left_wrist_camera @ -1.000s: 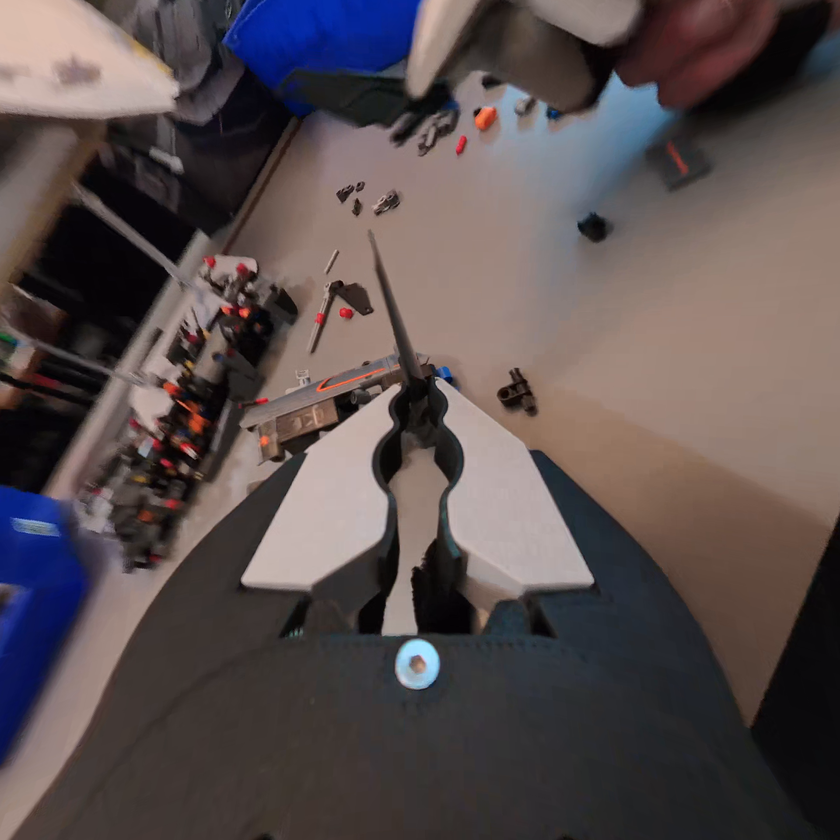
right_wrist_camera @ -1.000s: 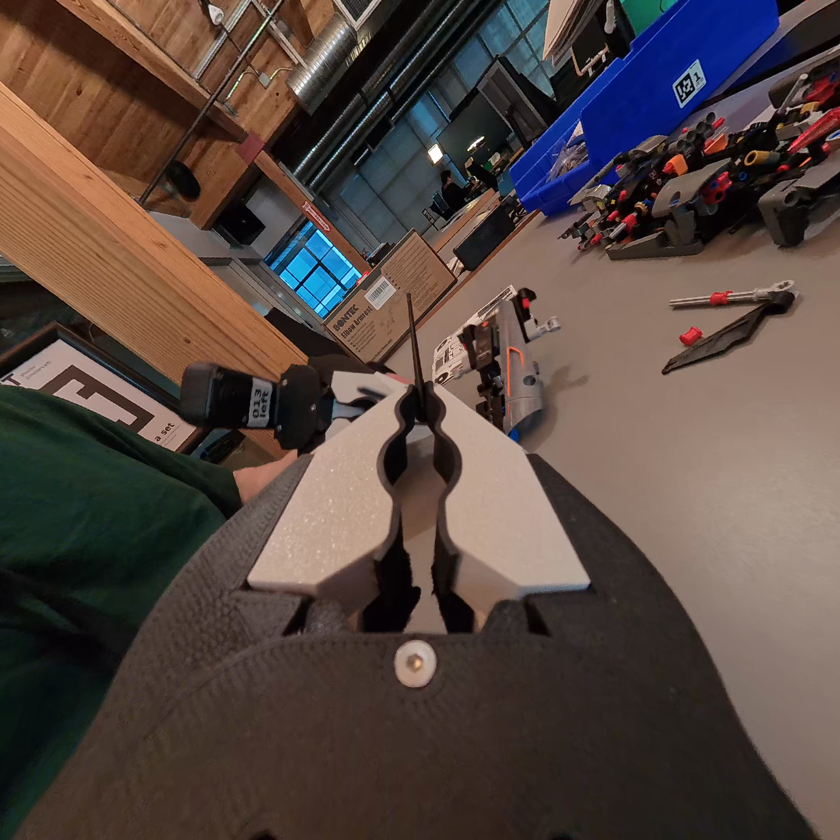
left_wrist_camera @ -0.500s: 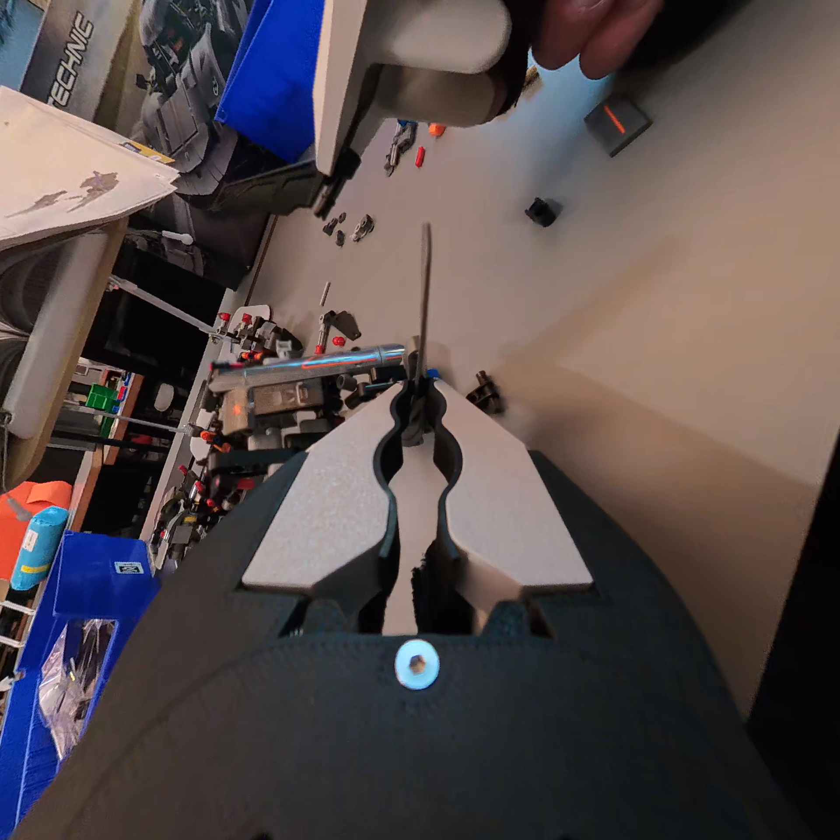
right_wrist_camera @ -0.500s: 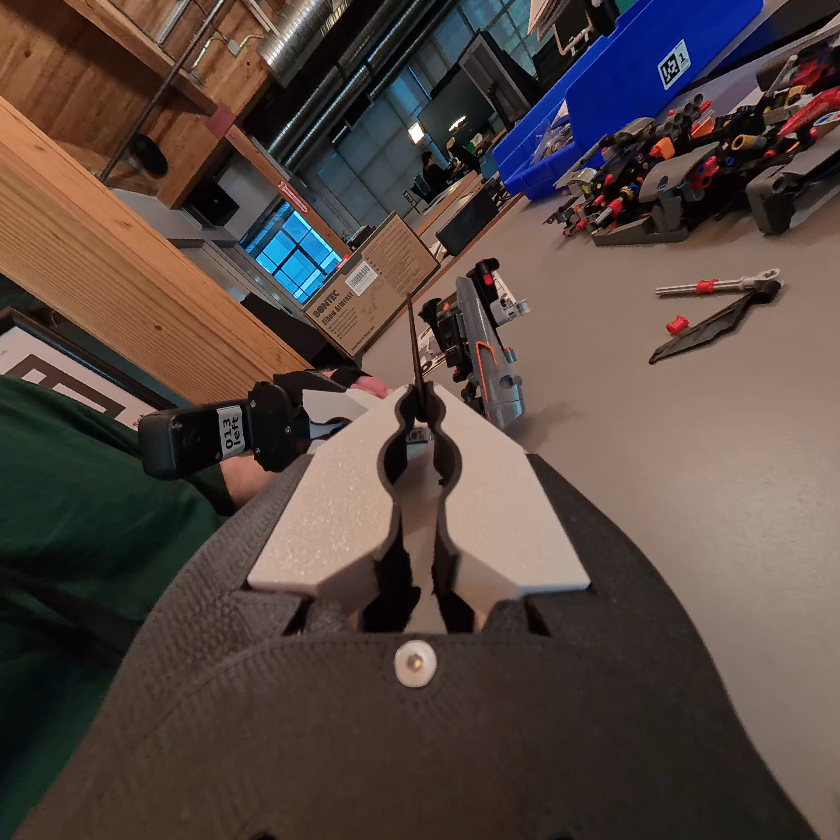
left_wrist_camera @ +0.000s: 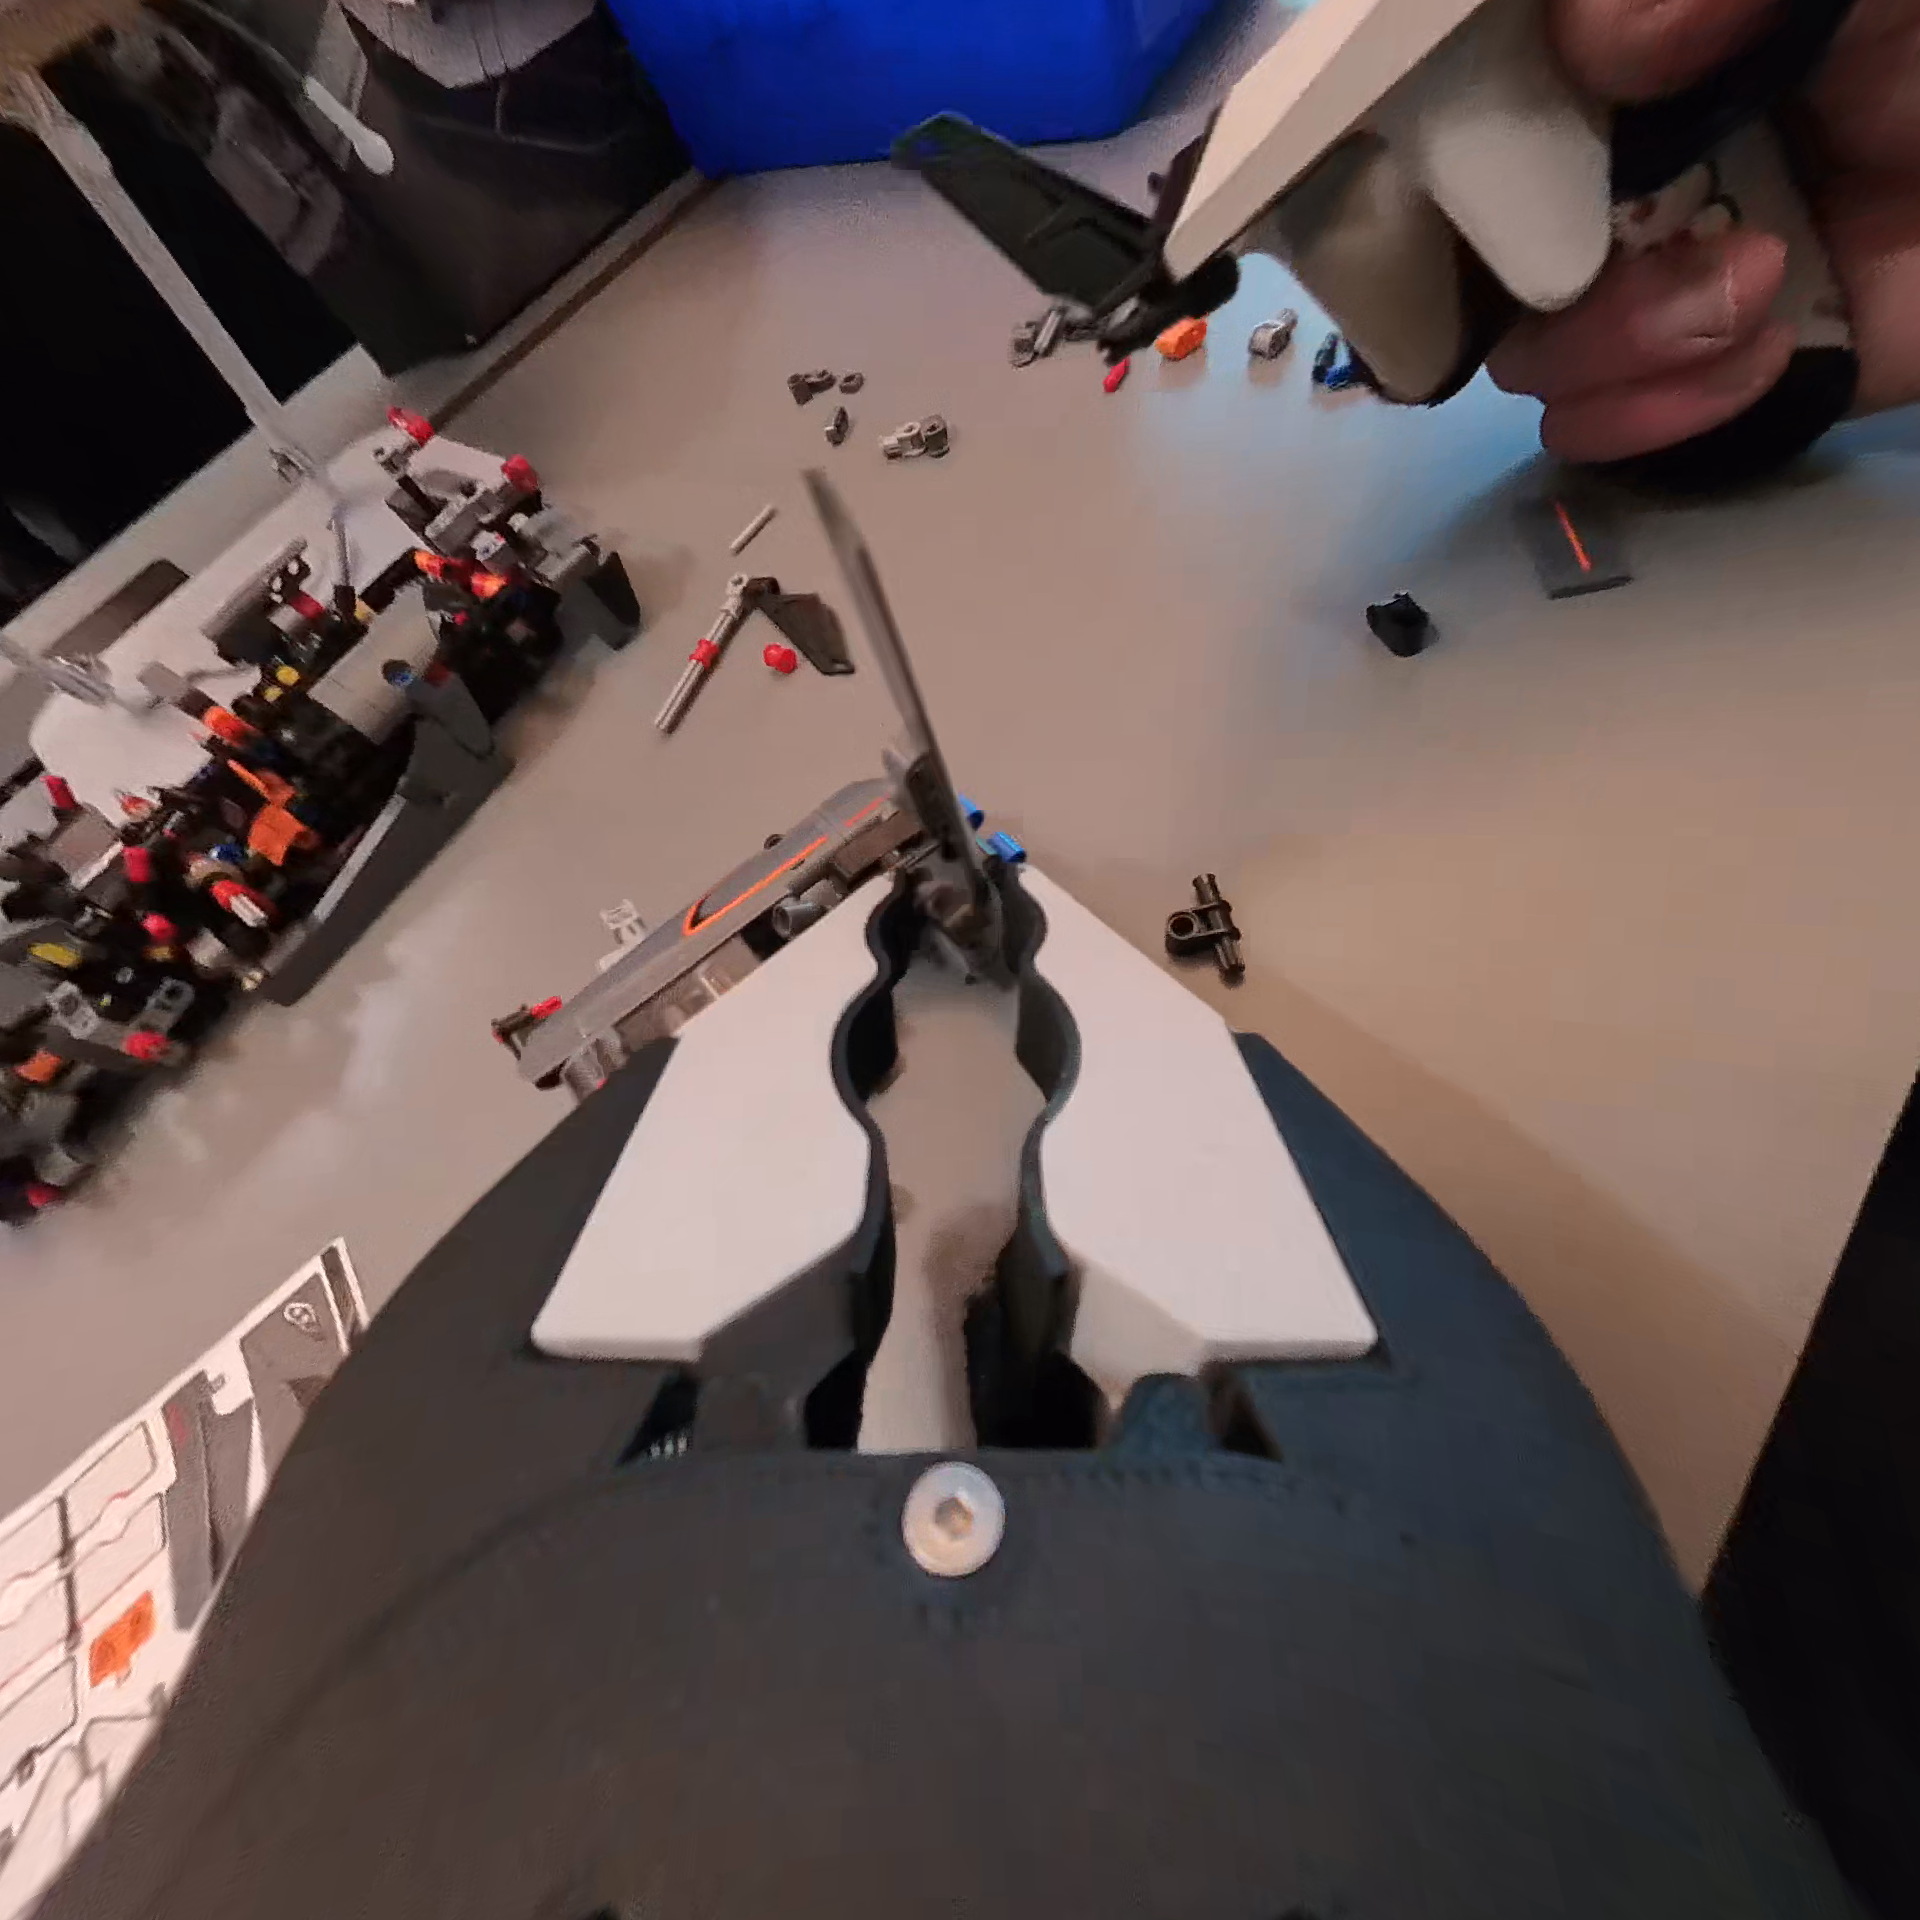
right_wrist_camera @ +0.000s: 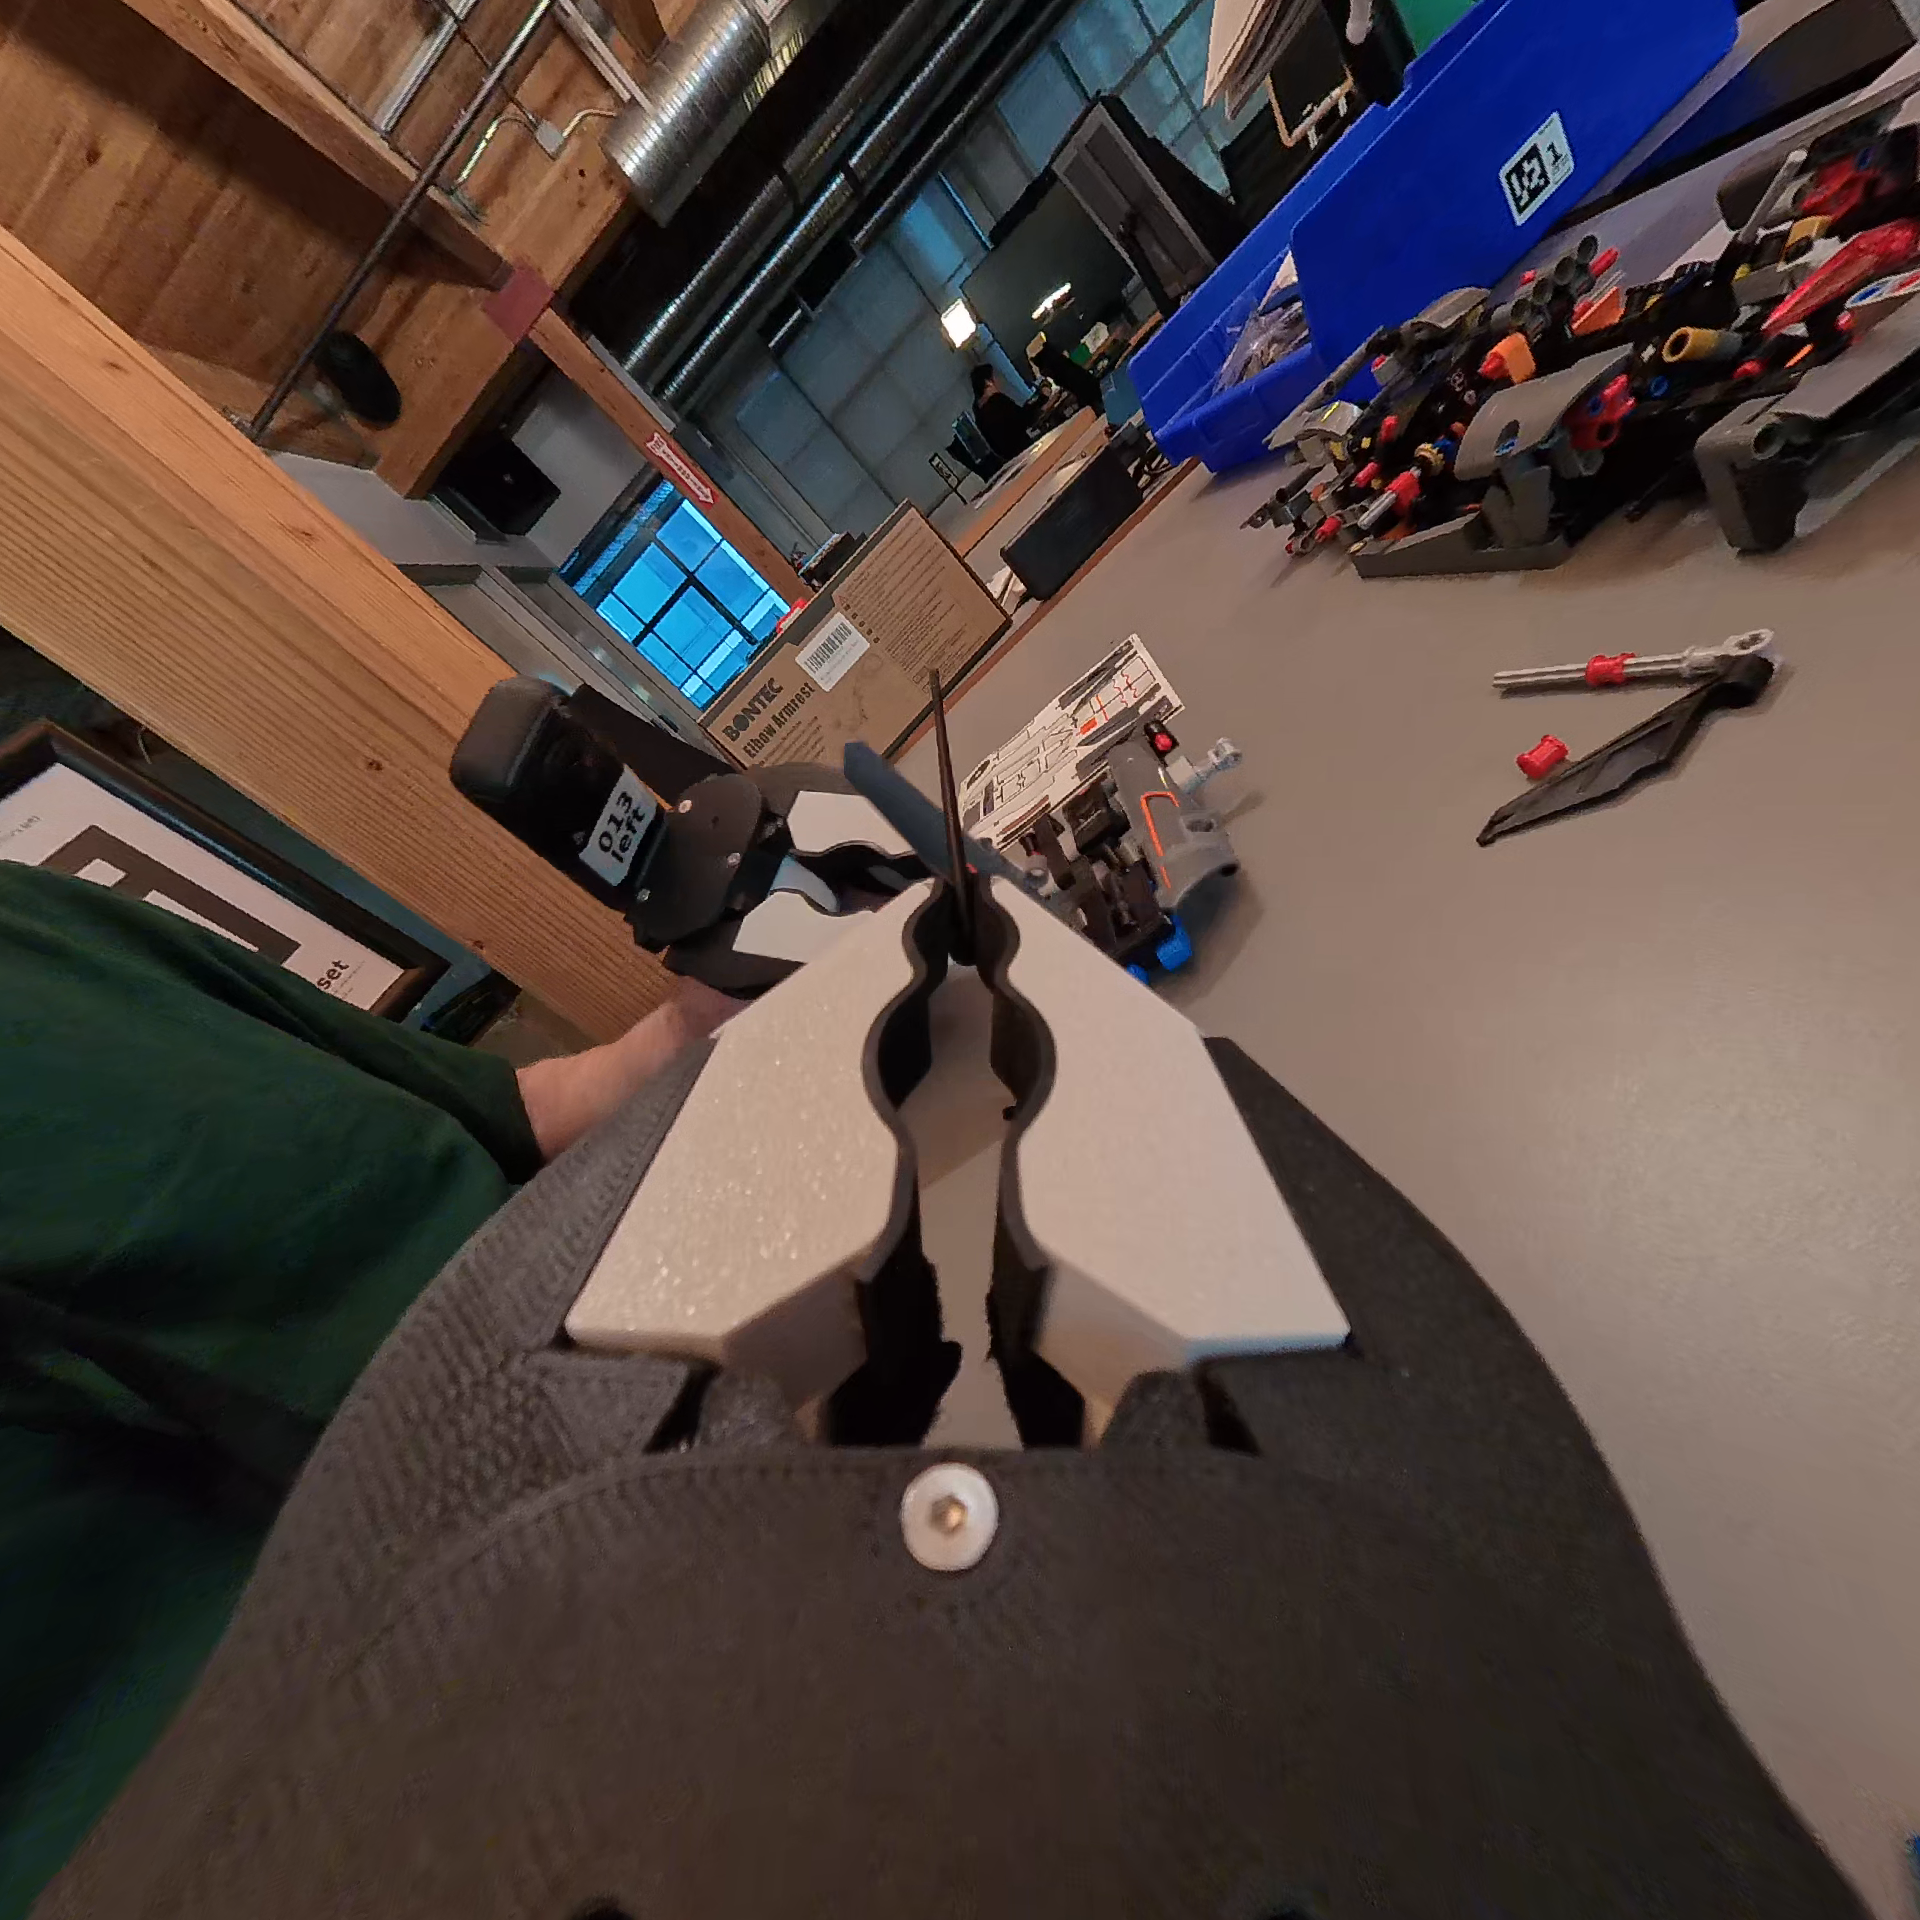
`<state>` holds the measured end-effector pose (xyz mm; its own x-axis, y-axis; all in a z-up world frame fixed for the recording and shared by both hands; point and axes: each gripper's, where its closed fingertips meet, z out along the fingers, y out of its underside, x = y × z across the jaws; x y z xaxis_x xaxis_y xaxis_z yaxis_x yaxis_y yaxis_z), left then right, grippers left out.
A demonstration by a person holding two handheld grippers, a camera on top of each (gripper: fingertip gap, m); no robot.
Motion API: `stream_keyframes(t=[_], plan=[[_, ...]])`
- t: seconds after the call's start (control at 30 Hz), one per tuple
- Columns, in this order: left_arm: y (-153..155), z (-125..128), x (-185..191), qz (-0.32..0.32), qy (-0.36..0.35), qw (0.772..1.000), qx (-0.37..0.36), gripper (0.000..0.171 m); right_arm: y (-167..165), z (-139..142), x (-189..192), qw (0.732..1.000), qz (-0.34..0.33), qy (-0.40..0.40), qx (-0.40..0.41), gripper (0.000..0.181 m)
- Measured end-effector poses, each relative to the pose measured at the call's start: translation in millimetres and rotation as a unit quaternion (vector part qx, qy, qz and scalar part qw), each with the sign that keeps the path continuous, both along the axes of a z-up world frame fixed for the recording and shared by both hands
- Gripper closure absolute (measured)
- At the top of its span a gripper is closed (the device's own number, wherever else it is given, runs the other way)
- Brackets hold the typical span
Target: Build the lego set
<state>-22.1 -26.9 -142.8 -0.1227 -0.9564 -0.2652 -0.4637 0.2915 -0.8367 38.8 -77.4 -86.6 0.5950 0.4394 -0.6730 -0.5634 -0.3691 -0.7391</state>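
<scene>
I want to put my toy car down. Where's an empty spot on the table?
Bare table lies right of the small black connector, below the black cube. The big model at the left edge is crowded, with loose bits farther back.

Industrial-style workshop hall: exposed ceiling ducts [right_wrist_camera: 686, 125], timber beams [right_wrist_camera: 208, 582], blue parts bins [right_wrist_camera: 1455, 260] on grey worktable [right_wrist_camera: 1558, 1039]

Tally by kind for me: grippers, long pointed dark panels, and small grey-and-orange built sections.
Grippers: 2, left gripper and right gripper.
Pointed dark panels: 3, left-held panel, right-held panel, loose panel.
Grey-and-orange section: 1.
Total: 6.
</scene>
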Motion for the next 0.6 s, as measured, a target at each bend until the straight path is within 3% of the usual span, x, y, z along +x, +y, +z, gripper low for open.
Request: stream_keyframes(t=[0.33, 0.6], plan=[[3, 2, -9, 0.012, -0.003, 0.998, -0.055, 0.149, -19, 10, 19, 0.999, -0.027, 0.004, 0.025, 0.18], [-5, 15, -13, 0.004, -0.021, 0.999, -0.042, 0.147, -47, 27, 48, 0.996, -0.068, 0.017, 0.049, 0.18]])
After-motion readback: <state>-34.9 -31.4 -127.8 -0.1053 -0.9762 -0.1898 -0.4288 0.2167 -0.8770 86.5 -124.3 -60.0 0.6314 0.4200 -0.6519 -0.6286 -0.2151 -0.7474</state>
